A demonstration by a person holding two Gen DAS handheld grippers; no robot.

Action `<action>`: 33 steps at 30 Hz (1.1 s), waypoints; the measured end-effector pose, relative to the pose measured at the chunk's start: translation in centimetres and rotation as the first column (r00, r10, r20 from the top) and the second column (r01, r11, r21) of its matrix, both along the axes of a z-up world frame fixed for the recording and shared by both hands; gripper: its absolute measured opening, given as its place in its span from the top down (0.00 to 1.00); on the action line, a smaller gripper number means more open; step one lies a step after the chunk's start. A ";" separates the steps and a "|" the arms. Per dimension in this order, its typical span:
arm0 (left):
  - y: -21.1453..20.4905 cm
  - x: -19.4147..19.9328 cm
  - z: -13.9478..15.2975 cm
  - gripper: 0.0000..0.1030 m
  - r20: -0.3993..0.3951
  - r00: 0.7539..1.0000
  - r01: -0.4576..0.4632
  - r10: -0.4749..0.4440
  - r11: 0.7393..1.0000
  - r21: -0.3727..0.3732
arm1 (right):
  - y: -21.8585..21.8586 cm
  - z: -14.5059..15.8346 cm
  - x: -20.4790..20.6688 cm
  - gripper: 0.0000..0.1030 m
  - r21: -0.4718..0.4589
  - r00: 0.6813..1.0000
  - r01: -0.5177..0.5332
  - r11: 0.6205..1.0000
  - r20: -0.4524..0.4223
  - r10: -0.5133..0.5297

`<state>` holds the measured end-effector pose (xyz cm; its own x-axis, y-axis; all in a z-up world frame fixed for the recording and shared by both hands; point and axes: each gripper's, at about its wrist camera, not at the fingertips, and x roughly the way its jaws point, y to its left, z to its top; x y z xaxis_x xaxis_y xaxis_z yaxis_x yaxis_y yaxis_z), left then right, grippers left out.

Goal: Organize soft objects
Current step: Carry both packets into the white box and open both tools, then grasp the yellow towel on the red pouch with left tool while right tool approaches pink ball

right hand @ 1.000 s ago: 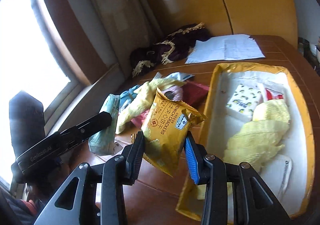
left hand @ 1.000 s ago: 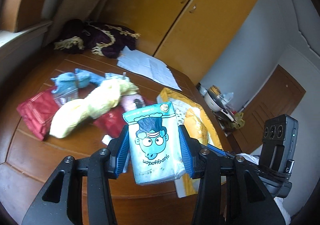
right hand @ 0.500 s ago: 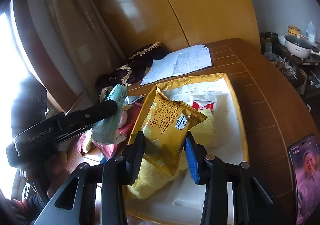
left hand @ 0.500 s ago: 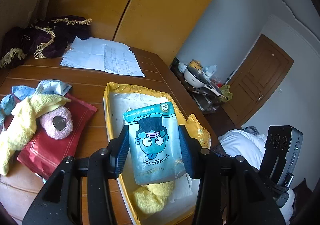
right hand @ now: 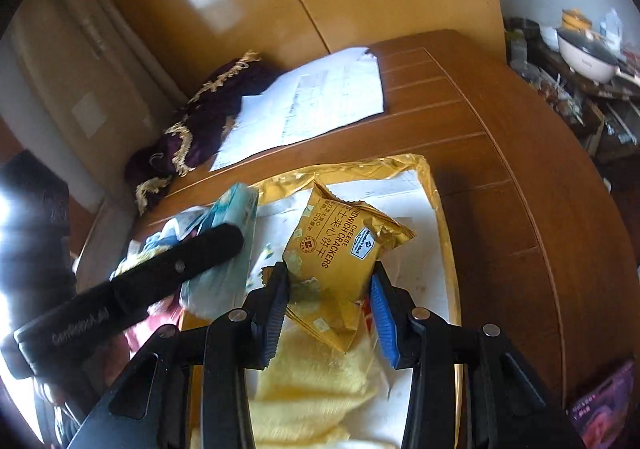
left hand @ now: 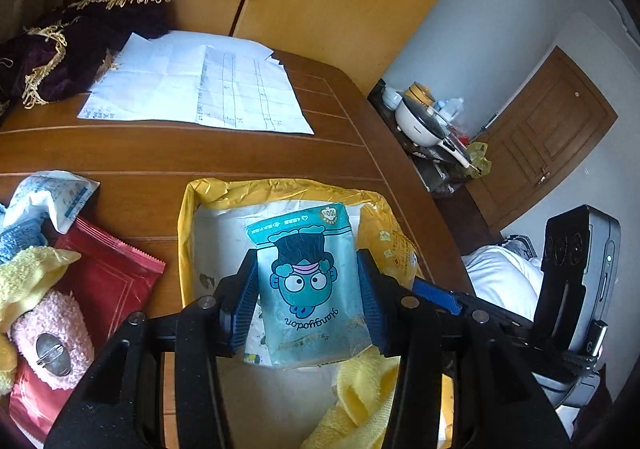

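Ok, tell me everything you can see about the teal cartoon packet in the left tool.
The teal cartoon packet is a soft, glossy plastic pouch, printed with a blue-faced cartoon character in a dark hat above cursive lettering, and a small round badge at its far end. The left tool is shut on it, the blue pads pressing both long edges. It is held above the yellow-rimmed tray, over the white lining and a yellow towel. From the right wrist camera it appears edge-on, slightly blurred.
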<state>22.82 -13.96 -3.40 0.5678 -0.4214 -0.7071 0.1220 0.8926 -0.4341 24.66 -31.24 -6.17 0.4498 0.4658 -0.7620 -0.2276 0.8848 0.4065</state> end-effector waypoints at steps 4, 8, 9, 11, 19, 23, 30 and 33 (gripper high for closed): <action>-0.3 0.0 -1.1 0.56 -0.016 1.000 -0.005 0.005 1.000 0.000 | -0.4 -0.8 0.1 0.58 0.016 1.000 0.012 1.000 0.004 -0.012; 0.0 0.0 -1.3 0.56 -0.025 1.000 -0.015 0.015 1.000 -0.006 | -0.1 -0.6 -0.2 0.58 -0.004 0.999 0.022 1.000 0.037 -0.022; 0.0 0.1 -1.3 0.56 -0.025 0.999 -0.020 0.020 1.000 -0.002 | -0.1 -0.6 -0.2 0.58 -0.004 0.999 0.024 1.000 0.040 -0.024; 0.1 0.2 -1.4 0.56 -0.028 0.999 -0.020 0.020 1.000 -0.007 | -0.1 -0.3 -0.4 0.58 0.004 0.998 0.026 1.000 0.057 -0.026; 1.3 -0.4 -0.6 0.33 0.038 0.998 -0.045 0.049 0.995 -0.086 | -0.8 1.0 -1.2 0.53 0.054 0.990 0.056 0.997 0.127 -0.063; 2.0 -1.3 0.5 0.28 0.068 0.996 -0.053 0.061 0.993 -0.108 | -0.9 2.0 -2.0 0.39 0.103 0.982 0.034 0.994 0.179 -0.053; 4.5 -6.1 2.6 0.27 0.119 0.986 -0.106 0.117 0.990 -0.095 | -0.1 3.3 -3.2 0.35 0.159 0.971 -0.051 0.986 0.241 0.011; 6.3 -9.0 2.8 0.27 0.178 0.972 -0.140 0.151 0.987 -0.075 | 0.5 3.8 -4.0 0.35 0.167 0.961 -0.100 0.981 0.270 0.052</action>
